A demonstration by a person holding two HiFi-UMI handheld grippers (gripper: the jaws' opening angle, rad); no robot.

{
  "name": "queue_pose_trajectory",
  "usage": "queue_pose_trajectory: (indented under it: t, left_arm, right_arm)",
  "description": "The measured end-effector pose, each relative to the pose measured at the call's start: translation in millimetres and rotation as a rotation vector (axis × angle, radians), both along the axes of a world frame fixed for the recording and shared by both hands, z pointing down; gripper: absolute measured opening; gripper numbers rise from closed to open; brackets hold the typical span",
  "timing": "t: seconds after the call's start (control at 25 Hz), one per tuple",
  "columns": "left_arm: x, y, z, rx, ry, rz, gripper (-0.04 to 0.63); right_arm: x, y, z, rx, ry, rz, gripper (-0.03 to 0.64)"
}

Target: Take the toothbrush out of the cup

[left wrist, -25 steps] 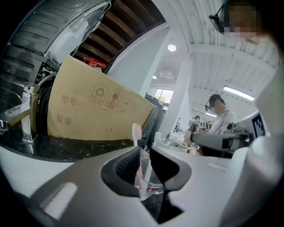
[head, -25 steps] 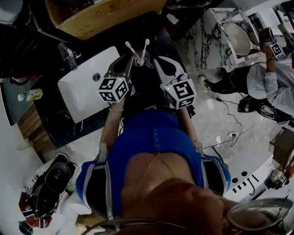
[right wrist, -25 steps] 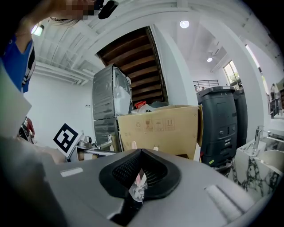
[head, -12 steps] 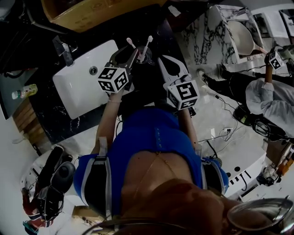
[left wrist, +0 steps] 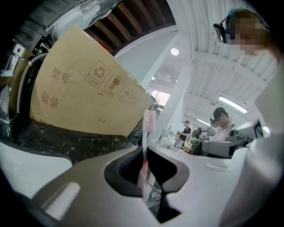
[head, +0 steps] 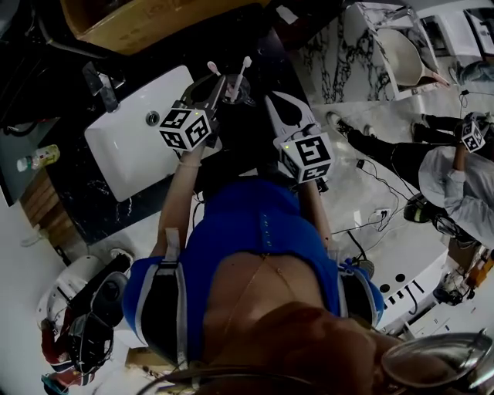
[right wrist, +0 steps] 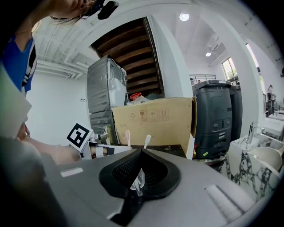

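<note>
since the left gripper point(left wrist: 145, 153) has just been closing and its pads now pinch the handle of a pink toothbrush point(left wrist: 149, 122), the step in hand is judged to be the lift.

position: the toothbrush stands nearly upright in the cup point(head: 236, 94), with its head at twelve o'clock above the jaws. it is not yet out.

recommended handling:
- keep the pinch firm and draw straight up along the handle until its tail clears the rim.
- do not tilt, or the cup may tip and the second toothbrush point(head: 242, 69) may be dragged along.
- the cup looks light and nothing holds it.
- the right gripper point(right wrist: 141, 150) is clamped shut on nothing. in the head view it sits at four o'clock of the cup, near but apart, and could steady the cup if it rises with the handle.

count:
- toothbrushes: two, both in the cup.
- cup: one.
- grippers: two.
- sink point(head: 131, 150): one, at eight o'clock of the cup.
- box point(head: 147, 23): one, cardboard, at eleven o'clock of the cup.
</note>
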State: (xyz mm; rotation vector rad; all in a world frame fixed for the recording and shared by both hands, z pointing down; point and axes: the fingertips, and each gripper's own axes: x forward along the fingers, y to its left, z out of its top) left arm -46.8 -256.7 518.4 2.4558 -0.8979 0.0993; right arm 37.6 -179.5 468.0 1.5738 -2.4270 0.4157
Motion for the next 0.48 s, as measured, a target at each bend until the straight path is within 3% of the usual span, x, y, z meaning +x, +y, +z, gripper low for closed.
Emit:
queue_pose_trajectory:
  t: [0.48]
  left_arm:
    - [-2.6, 6.0, -16.3, 0.048, -0.002, -0.002, 0.028]
  right_arm:
    - [5.3, 10.5, -5.0, 0.007, 0.001, 0.008, 0.002]
